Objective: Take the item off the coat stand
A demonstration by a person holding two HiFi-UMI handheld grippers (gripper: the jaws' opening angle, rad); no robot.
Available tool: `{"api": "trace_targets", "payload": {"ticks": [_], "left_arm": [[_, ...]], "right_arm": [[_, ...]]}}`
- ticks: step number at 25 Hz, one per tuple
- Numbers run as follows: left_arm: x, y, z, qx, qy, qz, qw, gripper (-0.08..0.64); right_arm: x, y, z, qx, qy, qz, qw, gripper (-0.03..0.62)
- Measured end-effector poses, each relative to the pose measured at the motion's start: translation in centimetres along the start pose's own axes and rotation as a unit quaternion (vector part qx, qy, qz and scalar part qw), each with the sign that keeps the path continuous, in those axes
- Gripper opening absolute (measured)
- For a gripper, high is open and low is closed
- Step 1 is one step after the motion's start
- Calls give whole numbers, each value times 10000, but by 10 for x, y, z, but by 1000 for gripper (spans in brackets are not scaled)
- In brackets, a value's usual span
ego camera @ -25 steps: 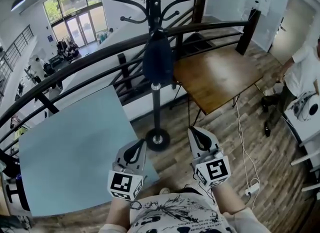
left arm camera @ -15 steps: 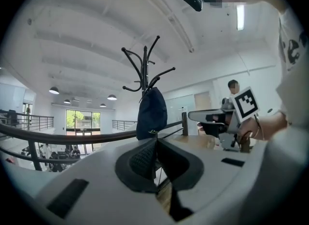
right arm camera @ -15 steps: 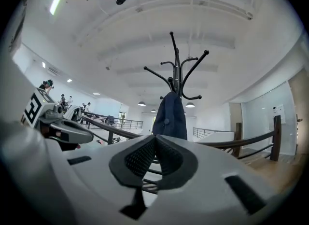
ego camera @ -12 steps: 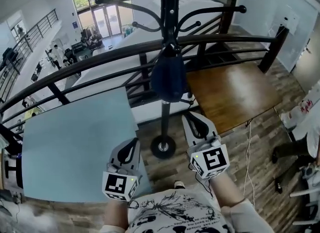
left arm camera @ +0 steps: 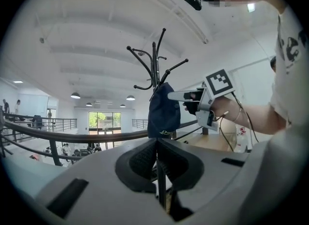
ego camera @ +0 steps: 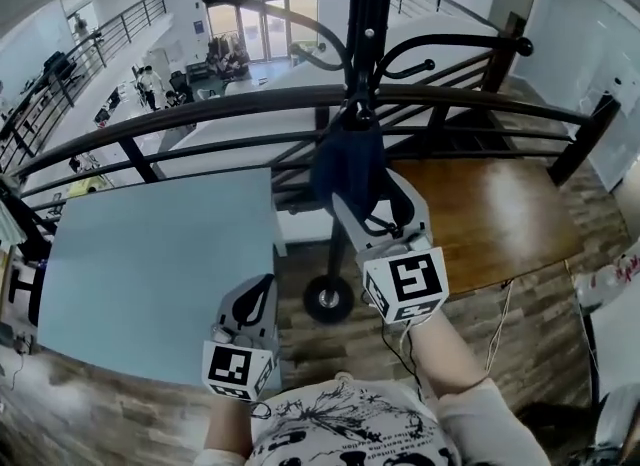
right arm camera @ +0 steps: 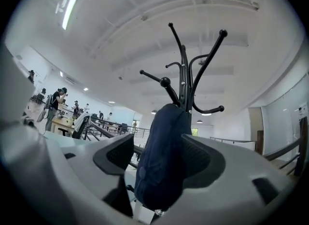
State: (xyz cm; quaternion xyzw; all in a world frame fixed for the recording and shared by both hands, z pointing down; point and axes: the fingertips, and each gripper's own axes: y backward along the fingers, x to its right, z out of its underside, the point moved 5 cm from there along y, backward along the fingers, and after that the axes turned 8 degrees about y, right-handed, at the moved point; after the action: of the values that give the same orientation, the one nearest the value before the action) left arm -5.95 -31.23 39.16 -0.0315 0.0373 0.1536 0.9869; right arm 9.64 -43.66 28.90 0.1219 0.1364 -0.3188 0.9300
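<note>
A dark blue cap (ego camera: 345, 159) hangs from a hook of the black coat stand (ego camera: 368, 14). My right gripper (ego camera: 372, 194) is raised to it. Its jaws are opening, and the cap (right arm camera: 161, 156) hangs between the two pads without being squeezed. The left pad stands clear of the cloth; the right pad is close against it. My left gripper (ego camera: 255, 299) stays low near my body, shut and holding nothing. In the left gripper view the cap (left arm camera: 163, 110) and the right gripper (left arm camera: 176, 95) show beyond the shut jaws (left arm camera: 157, 159).
A black curved railing (ego camera: 200, 114) runs behind the stand. A light blue table (ego camera: 150, 264) lies to the left and a brown wooden table (ego camera: 490, 214) to the right. The stand's round base (ego camera: 327, 299) rests on the wood floor. People stand in the hall below.
My right gripper has risen from waist height to the cap and its jaws have spread around it. The head view has tilted up towards the stand. The left gripper has hardly moved.
</note>
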Motion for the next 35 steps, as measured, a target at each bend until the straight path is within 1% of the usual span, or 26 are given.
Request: {"api": "trace_targets", "payload": {"ticks": [2, 4, 5, 6, 9, 11, 12, 14, 18, 25, 31, 35], "left_arm": [[2, 0, 4, 17, -2, -22, 10000, 5], [3, -1, 6, 3, 9, -22, 10000, 5], [4, -1, 7, -12, 13, -13, 10000, 5], [4, -1, 8, -28, 16, -1, 10000, 5], [4, 3, 7, -59, 21, 9, 10000, 5], [1, 7, 5, -87, 34, -13, 10000, 5], [-1, 9, 7, -95, 31, -6, 10000, 5], [-6, 12, 10, -99, 22, 7, 9999, 5], [-11, 16, 8, -87, 22, 34, 10000, 5], [-7, 20, 8, -99, 9, 270, 9996, 5], [-8, 35, 8, -109, 33, 436, 9990, 5], [-10, 44, 6, -96, 65, 514, 9986, 5]], "right_arm": [[2, -11, 6, -115, -84, -14, 9999, 292], [4, -20, 13, -262, -138, 29, 9996, 293], [5, -23, 16, -311, -160, 85, 9994, 290], [7, -26, 18, -345, -174, 155, 9991, 275], [12, -30, 21, -437, -195, 346, 9983, 194], [14, -30, 21, -475, -209, 512, 9973, 53], [15, -29, 20, -482, -193, 598, 9969, 5], [14, -27, 18, -479, -170, 672, 9964, 2], [12, -20, 7, -378, -75, 665, 9970, 2], [9, 5, -34, -22, 288, 708, 9971, 2], [-9, 40, -66, 105, 649, 792, 9947, 2], [-21, 63, -65, 43, 533, 804, 9953, 2]]}}
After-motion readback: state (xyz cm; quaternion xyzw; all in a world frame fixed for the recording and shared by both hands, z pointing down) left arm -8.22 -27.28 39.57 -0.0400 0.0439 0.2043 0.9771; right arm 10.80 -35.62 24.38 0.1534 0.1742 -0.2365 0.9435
